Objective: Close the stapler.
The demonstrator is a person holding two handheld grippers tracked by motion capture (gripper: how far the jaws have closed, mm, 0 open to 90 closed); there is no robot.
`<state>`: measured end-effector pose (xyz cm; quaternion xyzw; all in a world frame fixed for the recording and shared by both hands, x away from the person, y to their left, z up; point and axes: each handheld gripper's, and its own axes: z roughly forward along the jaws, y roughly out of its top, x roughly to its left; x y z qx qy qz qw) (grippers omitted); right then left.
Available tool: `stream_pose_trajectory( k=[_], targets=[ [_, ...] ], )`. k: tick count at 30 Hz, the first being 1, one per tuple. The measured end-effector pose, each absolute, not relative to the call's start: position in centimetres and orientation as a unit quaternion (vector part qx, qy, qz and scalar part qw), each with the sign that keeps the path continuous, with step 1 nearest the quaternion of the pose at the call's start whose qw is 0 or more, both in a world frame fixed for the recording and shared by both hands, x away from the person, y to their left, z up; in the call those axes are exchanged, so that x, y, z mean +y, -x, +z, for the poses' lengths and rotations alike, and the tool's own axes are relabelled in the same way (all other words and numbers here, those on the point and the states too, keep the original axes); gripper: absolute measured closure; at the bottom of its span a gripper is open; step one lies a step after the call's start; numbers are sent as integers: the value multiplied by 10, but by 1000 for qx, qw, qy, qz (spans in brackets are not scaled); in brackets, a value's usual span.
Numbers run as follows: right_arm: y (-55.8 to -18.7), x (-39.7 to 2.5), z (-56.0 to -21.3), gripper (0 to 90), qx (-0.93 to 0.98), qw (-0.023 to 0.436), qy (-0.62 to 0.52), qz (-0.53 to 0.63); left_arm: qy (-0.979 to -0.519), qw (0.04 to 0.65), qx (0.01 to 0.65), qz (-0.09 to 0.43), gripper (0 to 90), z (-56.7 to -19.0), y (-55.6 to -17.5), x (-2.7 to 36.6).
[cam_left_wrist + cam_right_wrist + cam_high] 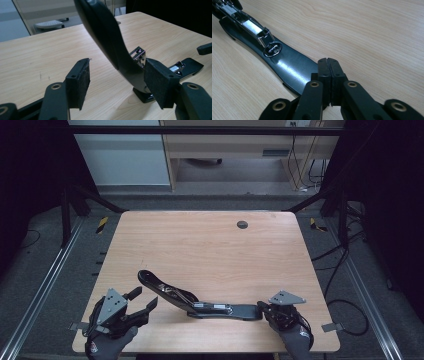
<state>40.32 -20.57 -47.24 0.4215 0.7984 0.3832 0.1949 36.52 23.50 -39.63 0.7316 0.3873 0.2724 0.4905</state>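
Stapler, swung open on the table: the right gripper, jaws closed, presses against its base end. Left gripper gapes near the raised arm; it should close squarely around that arm, gently.

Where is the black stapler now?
In the high view, the opened stapler lies on the table near its front edge, between both tools.

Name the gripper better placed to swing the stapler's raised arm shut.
Left, probably. The left gripper is open beside the raised arm of the stapler. The right gripper is shut at the base's end.
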Motion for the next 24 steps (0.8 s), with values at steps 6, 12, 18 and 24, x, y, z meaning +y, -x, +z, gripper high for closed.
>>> stream_pose_trajectory(
  k=[6,12,18,24],
  targets=[
    [-401,-206,-474,900,806,188,-415,378,-731,492,385,273,374,-393,-368,228],
    [-398,-208,-476,900,804,187,-419,377,-733,490,385,273,377,-392,-373,226],
    [-397,-205,-477,900,807,186,-416,374,-729,488,389,280,393,-389,-376,224],
    [-396,-203,-477,900,811,179,-408,379,-731,484,392,279,415,-391,-383,221]
  ],
)
